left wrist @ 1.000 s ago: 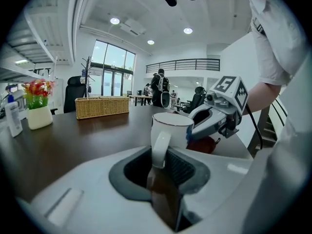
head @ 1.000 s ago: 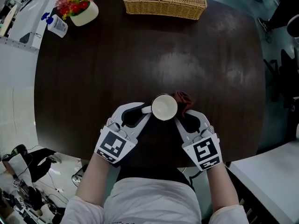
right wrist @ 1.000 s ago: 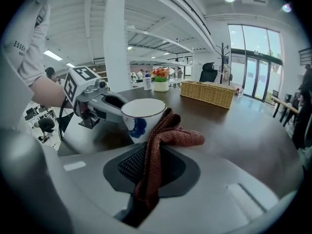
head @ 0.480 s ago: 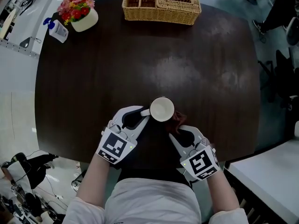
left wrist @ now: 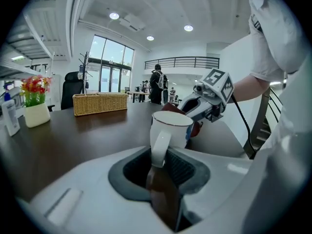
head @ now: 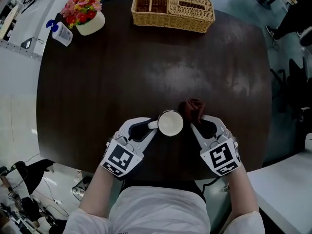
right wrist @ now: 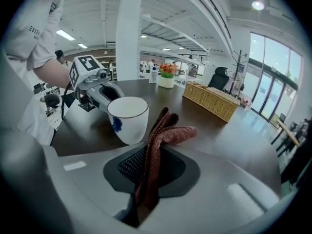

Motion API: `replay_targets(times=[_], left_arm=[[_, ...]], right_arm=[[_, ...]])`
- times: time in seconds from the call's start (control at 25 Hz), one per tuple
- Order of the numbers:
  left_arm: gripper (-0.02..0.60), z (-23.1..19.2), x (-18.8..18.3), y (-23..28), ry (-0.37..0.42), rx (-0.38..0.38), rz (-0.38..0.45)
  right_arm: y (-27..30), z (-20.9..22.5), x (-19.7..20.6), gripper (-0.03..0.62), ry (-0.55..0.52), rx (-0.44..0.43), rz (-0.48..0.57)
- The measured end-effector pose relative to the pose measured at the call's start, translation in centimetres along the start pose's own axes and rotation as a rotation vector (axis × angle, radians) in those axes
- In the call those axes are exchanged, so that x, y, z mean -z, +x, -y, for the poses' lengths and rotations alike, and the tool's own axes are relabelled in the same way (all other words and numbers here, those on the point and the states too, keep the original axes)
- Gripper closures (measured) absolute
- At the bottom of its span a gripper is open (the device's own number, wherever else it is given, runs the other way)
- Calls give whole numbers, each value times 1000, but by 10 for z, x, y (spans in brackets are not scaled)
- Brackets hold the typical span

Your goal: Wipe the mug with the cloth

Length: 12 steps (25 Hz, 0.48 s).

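- The left gripper [head: 152, 125] is holding the mug [head: 170, 123] by its handle, with its fingers [left wrist: 195, 172] closed tight on the handle's lower part. The mug is sitting upright, mouth up, over the near part of the counter [head: 146, 67]. I cannot tell whether its base is resting on the wood or hanging just above it.
- The right gripper [head: 196, 122] is clamping the reddish cloth [head: 191, 108]. Its fingers [right wrist: 122, 167] are shut on a folded strip, and the loose end is flopping forward just beside the mug's right wall, with no clear contact showing.
- Likely trouble: the mug is being held only at the handle, so a sideways push from the cloth is probably going to swing it round in that grip or tip it.
- Only a narrow fold is being pinched, so rubbing hard could be dragging the cloth out of the fingers.
- The hard fingertips are sitting close behind the cloth and could be knocking the mug instead of wiping it.
- The counter's near edge is lying right under both grippers, so a slipped mug could be going off toward the person.
- Open room is lying ahead: the middle is bare, and the wicker basket [head: 173, 5], flower pot [head: 87, 14] and small bottle [head: 59, 29] are standing well apart at the far edge.
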State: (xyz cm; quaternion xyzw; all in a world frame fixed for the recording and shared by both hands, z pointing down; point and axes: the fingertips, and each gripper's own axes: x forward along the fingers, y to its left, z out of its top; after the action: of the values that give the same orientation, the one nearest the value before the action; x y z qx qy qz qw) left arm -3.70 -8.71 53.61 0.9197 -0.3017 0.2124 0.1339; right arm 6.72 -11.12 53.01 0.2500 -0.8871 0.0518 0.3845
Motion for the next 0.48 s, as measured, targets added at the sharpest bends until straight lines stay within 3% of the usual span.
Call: replay_targets(times=[0.2,0.48], left_arm=[[502,-10,-1,0,-42,-35,4],[502,-20,0,4,30,-18,-36]], right_arm=[[32,15,-27,513,-178,-190,72],[65,10,-72,514,-399,-540,184]])
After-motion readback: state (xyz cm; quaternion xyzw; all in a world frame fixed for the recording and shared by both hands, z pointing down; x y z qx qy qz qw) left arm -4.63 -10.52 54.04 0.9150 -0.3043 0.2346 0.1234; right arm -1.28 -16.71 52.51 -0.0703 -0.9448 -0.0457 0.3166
